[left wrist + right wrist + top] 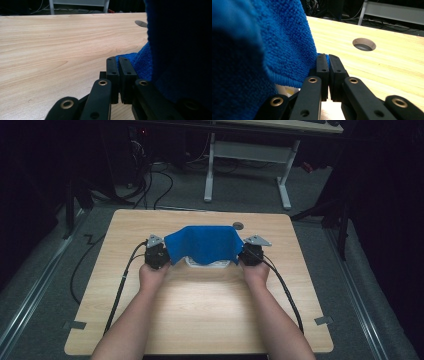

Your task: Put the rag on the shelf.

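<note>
Both hands are in over the pale wood-grain surface (pixel 200 310), and stretched between them hangs the bright blue terry cloth (pixel 202 244), held up by its two near corners so that it sags in the middle. On the left, the left gripper (pixel 161 254) is clenched tight on one corner; its own view has the black jaws pressed together with the blue pile (pixel 140 62) bunching out just to the right of them. Over on the right, the right gripper (pixel 245 253) is clamped on the other corner the same way, jaws together, with a sliver of blue fabric (pixel 287 50) pinched between them and the rest draping off to the left. Under the cloth's lower edge sits a white shallow dish-like object (pixel 207 263), partly covered, so its make is hard to tell. Behind the cloth, near the far edge, there's a round cable hole (pixel 238 225) in the wood.
</note>
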`<state>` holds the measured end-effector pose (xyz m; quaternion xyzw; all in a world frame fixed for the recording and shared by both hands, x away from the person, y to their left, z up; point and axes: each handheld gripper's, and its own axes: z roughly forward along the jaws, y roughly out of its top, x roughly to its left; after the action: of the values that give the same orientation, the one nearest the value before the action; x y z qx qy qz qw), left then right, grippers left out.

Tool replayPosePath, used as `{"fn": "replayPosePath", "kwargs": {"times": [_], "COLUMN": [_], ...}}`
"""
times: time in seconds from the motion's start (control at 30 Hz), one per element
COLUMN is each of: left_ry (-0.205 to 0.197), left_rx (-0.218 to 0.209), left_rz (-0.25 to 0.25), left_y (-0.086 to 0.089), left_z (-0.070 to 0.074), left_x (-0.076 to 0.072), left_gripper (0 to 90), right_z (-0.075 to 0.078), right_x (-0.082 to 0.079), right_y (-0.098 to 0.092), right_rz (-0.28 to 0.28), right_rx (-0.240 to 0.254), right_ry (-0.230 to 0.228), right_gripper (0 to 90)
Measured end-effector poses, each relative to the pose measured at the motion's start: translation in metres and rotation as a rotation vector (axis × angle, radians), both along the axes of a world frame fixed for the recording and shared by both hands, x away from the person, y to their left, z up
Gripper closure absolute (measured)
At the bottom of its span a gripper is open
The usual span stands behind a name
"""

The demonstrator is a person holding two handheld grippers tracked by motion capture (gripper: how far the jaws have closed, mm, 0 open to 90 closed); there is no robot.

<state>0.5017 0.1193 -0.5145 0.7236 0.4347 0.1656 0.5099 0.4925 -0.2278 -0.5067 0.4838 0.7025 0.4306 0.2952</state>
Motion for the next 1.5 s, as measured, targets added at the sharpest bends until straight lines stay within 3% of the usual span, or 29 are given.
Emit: {"fn": "replayPosePath", "kwargs": {"times": [0.13,0.27,0.3,0.43,0.83,1.1,1.37,1.5], "left_ry": [0.002,0.008,0.008,-0.010,-0.071,-0.089,-0.098,-0.102], "left_rx": [-0.002,0.004,0.004,0.009,0.014,0.009,0.002,0.010], "left_rz": [0.005,0.031,0.043,0.066,0.112,0.132,0.141,0.140], "left_y": [0.001,0.004,0.006,0.011,0.026,0.036,0.046,0.051], "left_z": [-0.001,0.001,0.003,0.010,0.032,0.037,0.038,0.036], "left_x": [0.000,0.000,0.000,-0.002,-0.013,-0.024,-0.041,-0.049], "left_gripper": [85.7,72.5,71.3,65.2,60.1,57.5,55.5,54.9], "right_z": [-0.003,-0.002,0.002,0.012,0.038,0.051,0.059,0.063], "right_x": [0.001,0.002,0.002,0.001,-0.009,-0.022,-0.038,-0.048], "right_y": [-0.002,-0.005,-0.008,-0.014,-0.022,-0.029,-0.035,-0.037], "right_rz": [-0.009,-0.017,-0.019,-0.028,-0.036,-0.048,-0.061,-0.058], "right_rx": [0.016,0.027,0.028,0.033,0.025,0.016,0.006,0.012], "right_ry": [0.004,0.011,0.005,-0.007,-0.067,-0.097,-0.096,-0.132], "right_gripper": [87.6,79.6,75.0,70.4,63.0,57.8,54.5,54.5]}}
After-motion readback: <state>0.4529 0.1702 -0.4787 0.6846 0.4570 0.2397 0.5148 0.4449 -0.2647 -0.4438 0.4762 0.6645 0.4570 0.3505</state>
